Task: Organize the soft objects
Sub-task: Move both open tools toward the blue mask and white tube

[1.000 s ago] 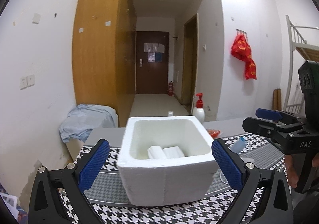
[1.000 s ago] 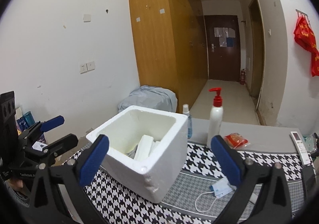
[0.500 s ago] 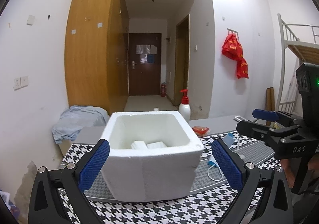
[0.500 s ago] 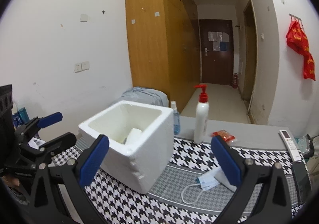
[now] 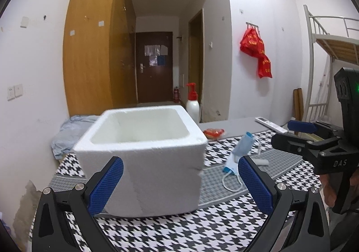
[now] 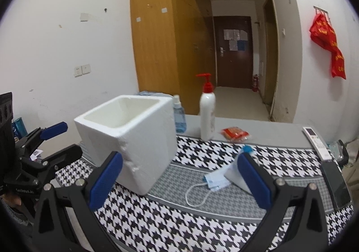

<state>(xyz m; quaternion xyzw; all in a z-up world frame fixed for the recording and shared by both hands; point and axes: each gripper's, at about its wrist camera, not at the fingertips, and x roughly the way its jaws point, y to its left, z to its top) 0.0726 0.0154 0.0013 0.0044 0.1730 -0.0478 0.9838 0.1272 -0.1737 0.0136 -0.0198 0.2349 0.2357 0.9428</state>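
Note:
A white foam box (image 5: 143,151) (image 6: 130,140) stands on the houndstooth cloth (image 5: 202,229); its inside floor is hidden from this low angle. A light blue face mask (image 5: 237,153) (image 6: 216,180) with white ear loops lies on the cloth to the right of the box. My left gripper (image 5: 179,184) (image 6: 58,142) is open in front of the box, empty. Open and empty as well, my right gripper (image 6: 179,182) (image 5: 289,134) hangs over the cloth between box and mask.
A red-capped pump bottle (image 6: 207,115), a blue spray bottle (image 6: 179,117) and a red packet (image 6: 234,133) stand behind the box. At the table's right edge lie a remote (image 6: 316,142) and a phone (image 6: 335,182). Blue-grey cloth (image 5: 67,131) is heaped beyond the left end.
Both grippers have sunk lower and drawn back from the box, so the white folded items inside it are out of sight. Both have stayed open.

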